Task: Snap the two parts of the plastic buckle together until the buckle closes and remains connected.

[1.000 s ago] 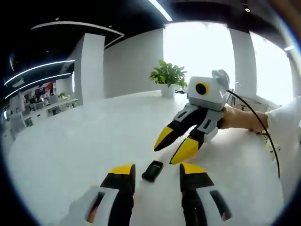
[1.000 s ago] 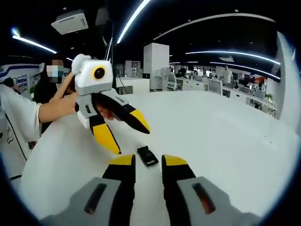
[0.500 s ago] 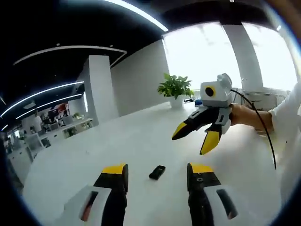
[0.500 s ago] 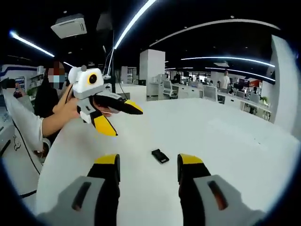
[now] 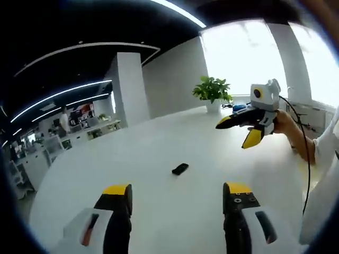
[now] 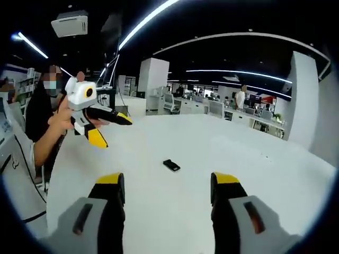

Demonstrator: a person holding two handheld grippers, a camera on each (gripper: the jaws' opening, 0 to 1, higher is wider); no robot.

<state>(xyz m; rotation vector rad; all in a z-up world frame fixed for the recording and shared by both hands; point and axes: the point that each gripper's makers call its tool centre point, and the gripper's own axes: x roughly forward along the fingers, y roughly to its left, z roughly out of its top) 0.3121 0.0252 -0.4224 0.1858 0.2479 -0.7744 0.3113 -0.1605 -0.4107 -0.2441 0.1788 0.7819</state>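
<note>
A small black plastic buckle (image 5: 180, 169) lies as one piece on the white table (image 5: 159, 153), well ahead of my left gripper (image 5: 177, 191), which is open and holds nothing. Raised above the table at the right, my right gripper (image 5: 239, 132) shows with its jaws apart. In the right gripper view the same buckle (image 6: 171, 165) lies on the table beyond my open right gripper (image 6: 168, 182). My left gripper (image 6: 111, 131) hangs in the air at the left, open, held by a hand (image 6: 59, 119).
A potted plant (image 5: 212, 91) stands at the table's far edge by bright windows. A person (image 6: 37, 106) stands at the left side of the table. Desks and chairs (image 6: 212, 107) fill the office behind. A black cable (image 5: 304, 159) trails from the right gripper.
Both grippers have drawn back and up from the buckle, which stays on the table and looks smaller now. Both pairs of jaws have spread wider.
</note>
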